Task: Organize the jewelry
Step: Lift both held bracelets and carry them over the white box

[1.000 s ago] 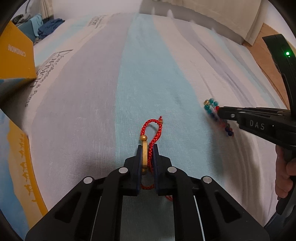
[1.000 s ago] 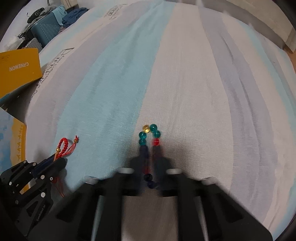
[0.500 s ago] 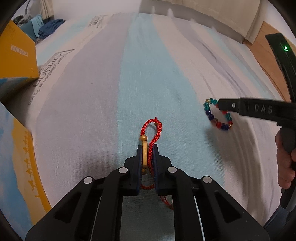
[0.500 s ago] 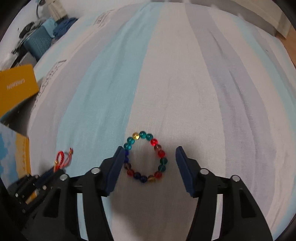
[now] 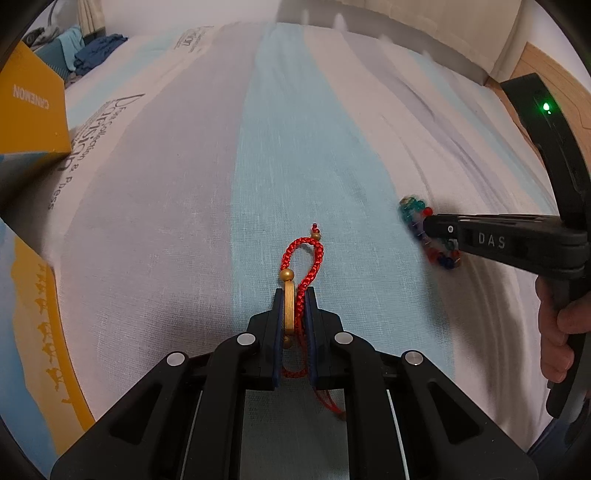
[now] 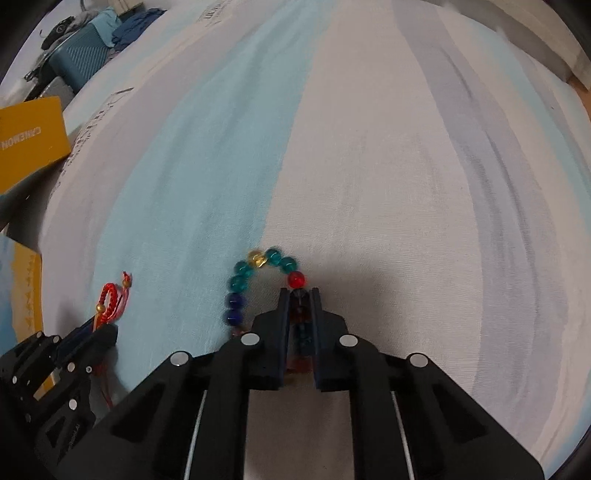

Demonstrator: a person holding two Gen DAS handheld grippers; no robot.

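- Left tool (image 5: 294, 295): closed on red cord bracelet (image 5: 303, 254), gold ring of the bracelet pinched upright between the pads; braided loop and gold beads protruding beyond the tips, loose red tail trailing back under the tool toward the near edge.
- Right tool (image 6: 299, 295): closed on one side of bead bracelet (image 6: 258, 273); dark and red beads clamped between the pads, free arc of teal, yellow and blue beads standing out ahead and left of the tips.
- Bed (image 5: 184, 184): striped sheet in blue, grey and white directly beneath both tools; contact between either bracelet and the sheet not determinable.
- Relative layout: the two tools side by side, near each other but apart, bead bracelet right of red cord bracelet.
- Progress, as judged: both pieces gripped, one per tool; neither set down in any container or sorted place; placing remains.
- Yellow box (image 5: 29, 107): far left at the bed's edge; role as destination uncertain.
- Clothing and suitcase (image 6: 79, 31): farthest left, beyond the bed.
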